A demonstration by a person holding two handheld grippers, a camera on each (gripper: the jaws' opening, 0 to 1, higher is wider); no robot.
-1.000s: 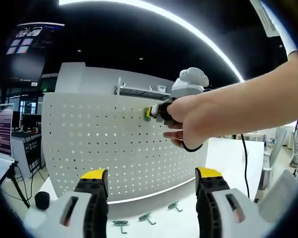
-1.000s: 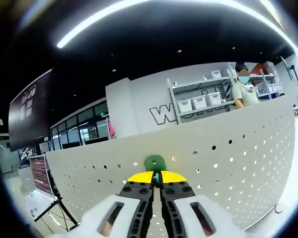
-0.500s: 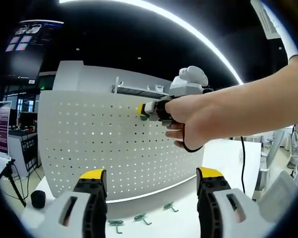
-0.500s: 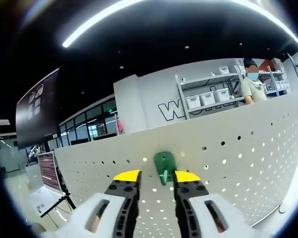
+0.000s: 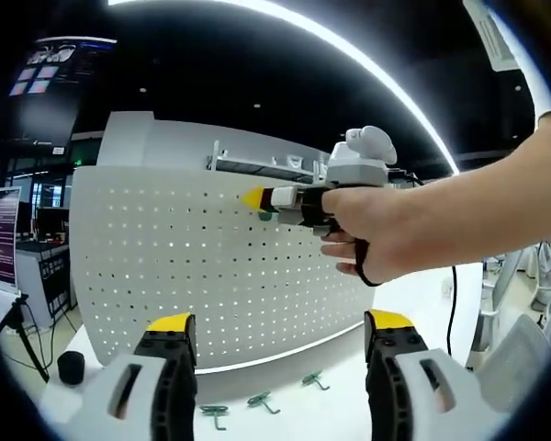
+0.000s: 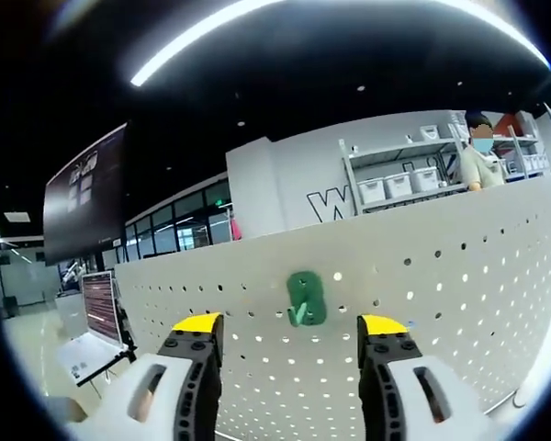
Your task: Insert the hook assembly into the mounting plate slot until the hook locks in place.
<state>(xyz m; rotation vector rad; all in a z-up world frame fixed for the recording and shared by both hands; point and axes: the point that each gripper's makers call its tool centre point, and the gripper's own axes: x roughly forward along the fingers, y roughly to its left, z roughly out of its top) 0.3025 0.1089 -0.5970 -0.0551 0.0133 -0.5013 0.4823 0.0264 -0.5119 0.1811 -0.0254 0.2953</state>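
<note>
A green hook (image 6: 305,298) sits on the white pegboard (image 6: 459,285) near its top edge, on its own between my right gripper's yellow-tipped jaws. My right gripper (image 6: 292,323) is open and a little back from the hook. In the left gripper view the right gripper (image 5: 254,198) is held by a hand (image 5: 386,230) up against the pegboard (image 5: 165,266), with a bit of the green hook (image 5: 266,214) just behind its yellow tip. My left gripper (image 5: 275,323) is open and holds nothing, low in front of the board.
Three spare green hooks (image 5: 257,401) lie on the white table (image 5: 422,294) at the pegboard's foot. A black tripod (image 5: 18,322) and a round black object (image 5: 72,367) stand at the left. Shelving (image 6: 395,184) and a person (image 6: 482,161) are behind the board.
My right gripper has opened and let go of the green hook, which stays on the pegboard. The gripper has drawn back slightly. My left gripper has stayed open.
</note>
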